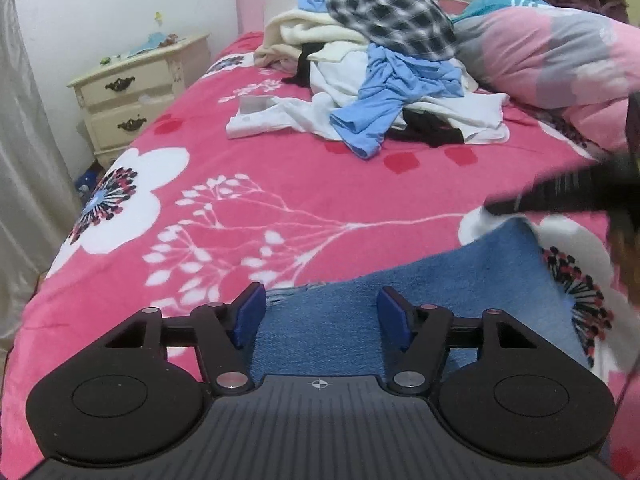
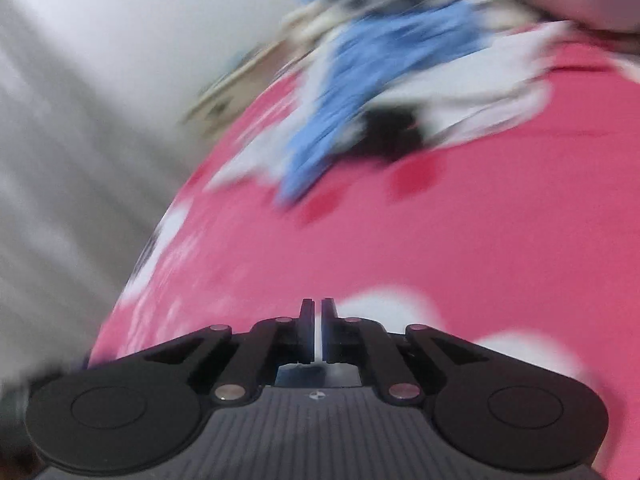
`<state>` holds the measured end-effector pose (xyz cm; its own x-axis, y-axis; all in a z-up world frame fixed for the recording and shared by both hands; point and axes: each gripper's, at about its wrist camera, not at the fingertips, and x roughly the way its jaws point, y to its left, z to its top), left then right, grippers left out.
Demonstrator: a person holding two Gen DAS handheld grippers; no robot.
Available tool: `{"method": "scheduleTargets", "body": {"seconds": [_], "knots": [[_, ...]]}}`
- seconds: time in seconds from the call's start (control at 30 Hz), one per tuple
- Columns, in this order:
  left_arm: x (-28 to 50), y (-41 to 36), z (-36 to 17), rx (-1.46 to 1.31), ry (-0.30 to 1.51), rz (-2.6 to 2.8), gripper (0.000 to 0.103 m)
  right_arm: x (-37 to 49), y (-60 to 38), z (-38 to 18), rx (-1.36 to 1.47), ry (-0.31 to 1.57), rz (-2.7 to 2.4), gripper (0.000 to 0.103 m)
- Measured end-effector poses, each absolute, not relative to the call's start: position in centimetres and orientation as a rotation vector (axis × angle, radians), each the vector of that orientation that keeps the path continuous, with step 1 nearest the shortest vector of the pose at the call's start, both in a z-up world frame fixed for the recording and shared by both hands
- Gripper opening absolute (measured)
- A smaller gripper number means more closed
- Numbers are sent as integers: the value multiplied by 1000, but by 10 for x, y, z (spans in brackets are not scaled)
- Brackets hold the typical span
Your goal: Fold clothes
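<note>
The left gripper (image 1: 320,312) sits low in the middle of its picture. Its two blue pads (image 1: 249,314) stand wide apart and squeeze nothing. Blue denim cloth (image 1: 400,280) lies on the bed under and between them. It spreads up toward the right side of the frame, where a dark blurry shape (image 1: 560,194) crosses over its far edge. I cannot tell for sure what that shape is.

The right gripper (image 2: 318,308) is low in the middle of its own picture. Its jaws are pressed together with only a thin slit, and nothing is caught in them. Below it is only the pink blanket (image 2: 440,248).

In the left view the pink blanket (image 1: 280,184) has big white flowers and white twigs on it. Farther up, in the upper middle, is the pile of clothes (image 1: 380,72): a black and white checked shirt (image 1: 396,16) on top, a light blue shirt (image 1: 396,88) hanging down the front, and white and black pieces under it. A puffy pink and grey quilt (image 1: 560,56) lies at the upper right. A cream nightstand (image 1: 136,88) stands at the upper left, beside the bed.

The right view is very smeared. It shows the same pile (image 2: 400,80) only as blue, white and black smudges at the top, and it does not show the denim.

Some white letters sit on a teal cloth at the top right of the left view, too small to read.
</note>
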<state>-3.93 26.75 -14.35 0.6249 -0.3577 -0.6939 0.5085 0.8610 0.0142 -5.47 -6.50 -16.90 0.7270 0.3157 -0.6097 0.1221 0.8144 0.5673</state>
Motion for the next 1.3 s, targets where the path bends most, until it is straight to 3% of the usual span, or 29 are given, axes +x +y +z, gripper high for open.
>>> {"method": "scheduleTargets", "body": {"seconds": [0.13,0.2,0.27,0.33,0.4,0.47,0.53,0.6,0.7,0.77,0.87,0.93,0.97,1.0,1.03,1.07,1.17,1.3], "knots": [[-37,283,-152,142,720,-540,69,-71,-100,-172,789,792,228,12],[-36,292,-158,93,709,-561,71,-80,-97,-178,828,840,315,39],[-35,298,-162,53,701,-572,72,-84,-86,-187,794,886,356,44],[-35,302,-165,24,692,-579,73,-84,-79,-191,753,897,379,41],[-35,303,-167,18,680,-579,74,-80,-75,-192,766,865,428,21],[-34,305,-169,-1,679,-573,74,-79,-78,-188,802,820,436,16],[-32,308,-170,-22,688,-573,75,-81,-92,-193,916,767,398,3],[-32,308,-170,-20,688,-573,77,-82,-116,-207,1111,720,340,0],[-31,309,-170,-29,697,-563,82,-88,-134,-207,1145,675,304,1],[-29,311,-171,-45,708,-558,84,-93,-132,-199,1116,694,379,9],[-27,313,-173,-65,721,-553,87,-94,-112,-193,997,790,418,61],[-28,313,-173,-60,718,-551,87,-88,-98,-196,913,865,445,53],[-28,313,-173,-57,716,-550,87,-85,-89,-196,869,884,442,27],[-29,312,-173,-56,717,-548,87,-85,-88,-196,876,876,434,15],[-28,312,-173,-56,717,-547,87,-88,-93,-195,922,844,393,14],[-28,312,-173,-57,718,-547,87,-91,-99,-194,964,813,352,2],[-29,312,-172,-55,717,-542,87,-111,-128,-185,1034,734,244,3],[-32,308,-164,-20,704,-527,86,-149,-104,-160,899,804,346,4]]}}
